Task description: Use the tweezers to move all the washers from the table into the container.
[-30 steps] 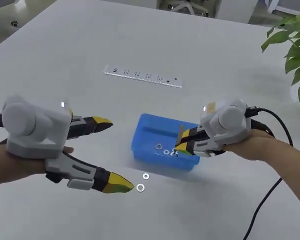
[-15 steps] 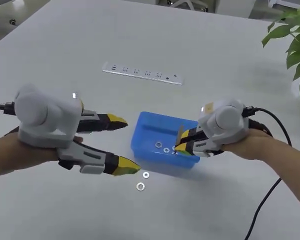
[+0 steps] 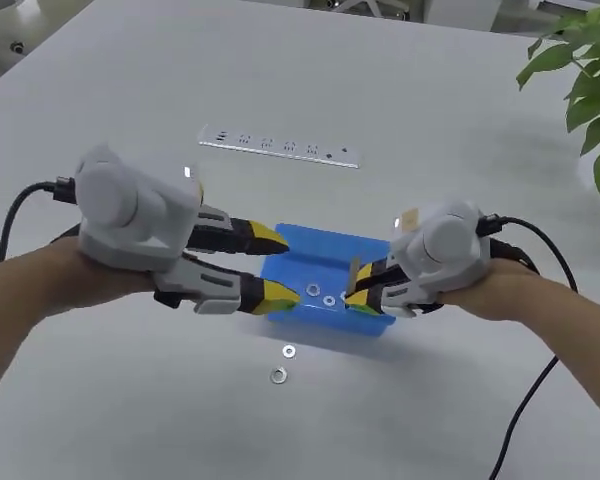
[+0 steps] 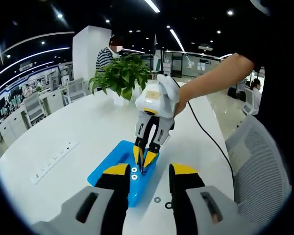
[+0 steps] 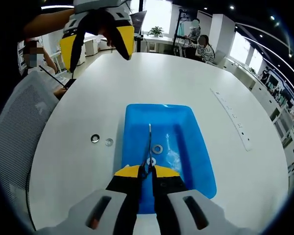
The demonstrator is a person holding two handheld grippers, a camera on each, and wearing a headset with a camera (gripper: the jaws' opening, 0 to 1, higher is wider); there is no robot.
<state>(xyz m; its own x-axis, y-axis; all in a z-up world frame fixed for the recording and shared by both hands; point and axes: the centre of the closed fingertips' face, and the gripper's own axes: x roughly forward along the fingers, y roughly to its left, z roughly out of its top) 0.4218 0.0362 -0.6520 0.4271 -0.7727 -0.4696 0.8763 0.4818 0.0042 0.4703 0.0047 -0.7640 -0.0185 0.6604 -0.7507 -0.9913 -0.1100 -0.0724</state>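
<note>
**Right gripper (image 5: 146, 171) pinching tweezers (image 5: 149, 144) over the container (image 5: 183, 129): two to go**

I count at least two washers (image 5: 158, 149) already inside. Two loose washers (image 3: 288, 351) lie on the table (image 3: 430, 120) just beside it. Left gripper (image 3: 277, 265) hangs wide-jawed and empty.

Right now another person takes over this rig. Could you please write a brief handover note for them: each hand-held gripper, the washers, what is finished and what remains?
Left hand-held gripper: open and empty, at one end of the blue container.
Right hand-held gripper: shut on the tweezers, which reach over the container from the opposite end. I see no washer in their tips.
Done: at least two washers lie inside the container.
Left: two washers lie close together on the white table, beside the container's long side. Pick each up with the tweezers and drop it in.
</note>
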